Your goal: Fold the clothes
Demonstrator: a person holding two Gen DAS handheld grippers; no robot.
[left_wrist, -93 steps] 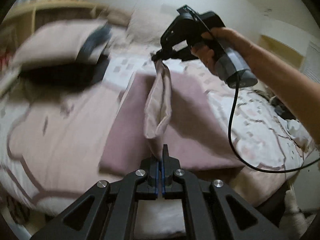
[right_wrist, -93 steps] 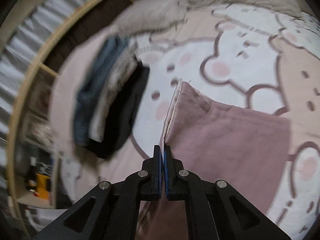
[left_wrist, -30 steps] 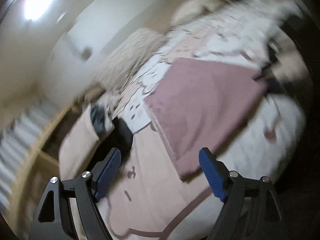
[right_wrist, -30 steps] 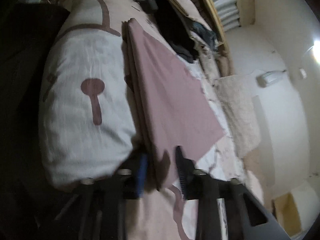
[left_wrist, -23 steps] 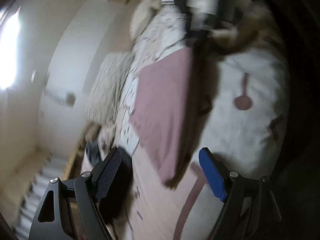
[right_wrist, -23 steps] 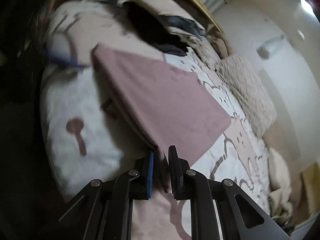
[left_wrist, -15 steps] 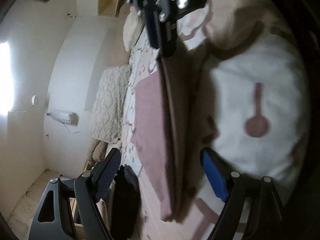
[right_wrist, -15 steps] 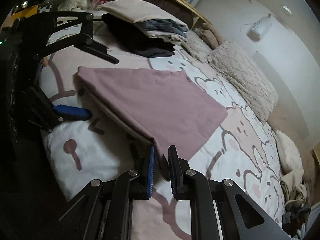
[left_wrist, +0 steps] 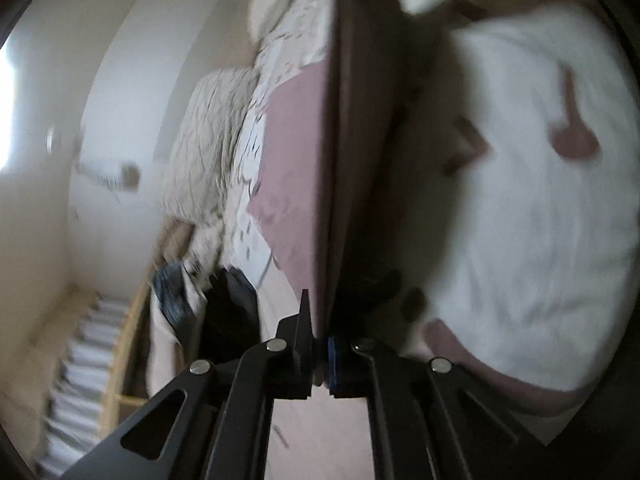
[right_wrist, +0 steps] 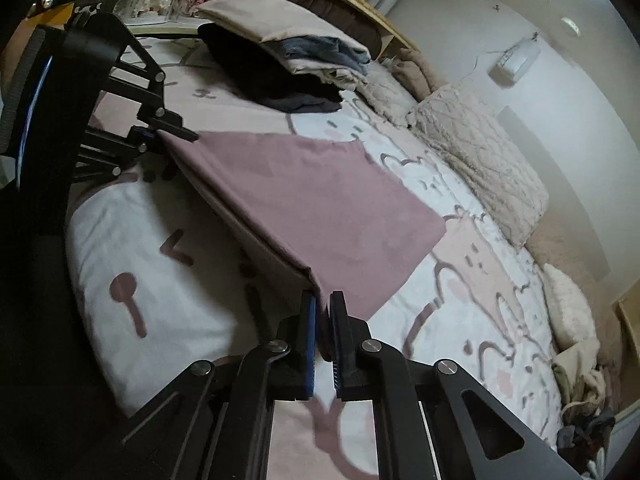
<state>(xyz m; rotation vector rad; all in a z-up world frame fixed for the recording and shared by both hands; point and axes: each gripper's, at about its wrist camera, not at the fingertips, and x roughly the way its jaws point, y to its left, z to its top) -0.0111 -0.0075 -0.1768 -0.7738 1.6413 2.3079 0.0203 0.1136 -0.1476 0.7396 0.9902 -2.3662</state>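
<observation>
Jaws of the left gripper (left_wrist: 320,344), wide open half a second ago, are now closed on the mauve cloth's (right_wrist: 304,200) near-left corner, while the right gripper (right_wrist: 323,340) is clamped on the near-right corner, so the next fold can be lifted off the bed (right_wrist: 480,280).

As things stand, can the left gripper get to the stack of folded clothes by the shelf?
Probably not yet. The left gripper is shut on a corner of the mauve cloth. The stack of folded clothes lies just beyond on the bed, nothing between, but it must let go first.
</observation>
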